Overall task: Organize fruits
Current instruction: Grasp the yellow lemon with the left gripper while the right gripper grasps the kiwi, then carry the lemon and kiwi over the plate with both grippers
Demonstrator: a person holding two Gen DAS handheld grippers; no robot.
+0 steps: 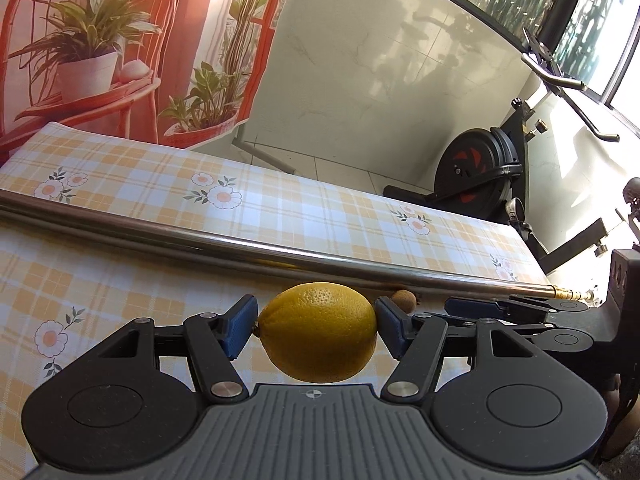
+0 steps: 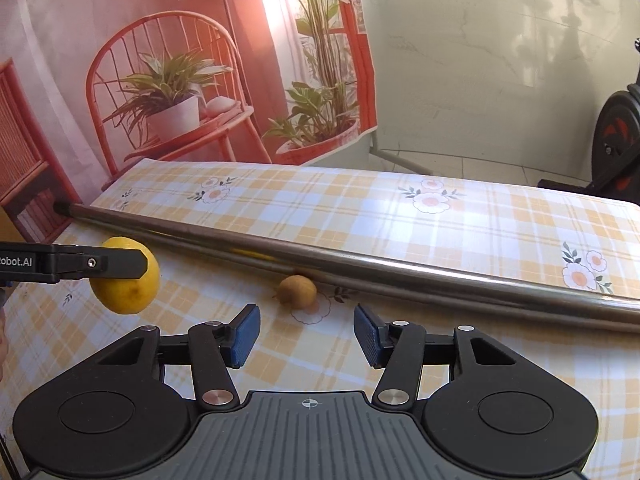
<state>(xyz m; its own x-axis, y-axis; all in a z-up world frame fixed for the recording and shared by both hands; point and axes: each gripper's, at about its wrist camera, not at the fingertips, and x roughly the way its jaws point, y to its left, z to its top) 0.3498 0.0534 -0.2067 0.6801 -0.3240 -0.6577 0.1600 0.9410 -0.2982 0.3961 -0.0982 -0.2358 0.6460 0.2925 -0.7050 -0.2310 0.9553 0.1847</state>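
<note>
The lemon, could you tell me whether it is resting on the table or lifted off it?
Lifted. The left gripper clamps the lemon between its pads, and the tablecloth shows beneath it.

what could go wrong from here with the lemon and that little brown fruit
1. The left tongs pinch the lemon only at its two tapered ends, off the tablecloth; it might pivot or slip out.
2. The small brown fruit lies against the metal pole; the open right tongs may nudge it along the pole or strike the pole.
</note>
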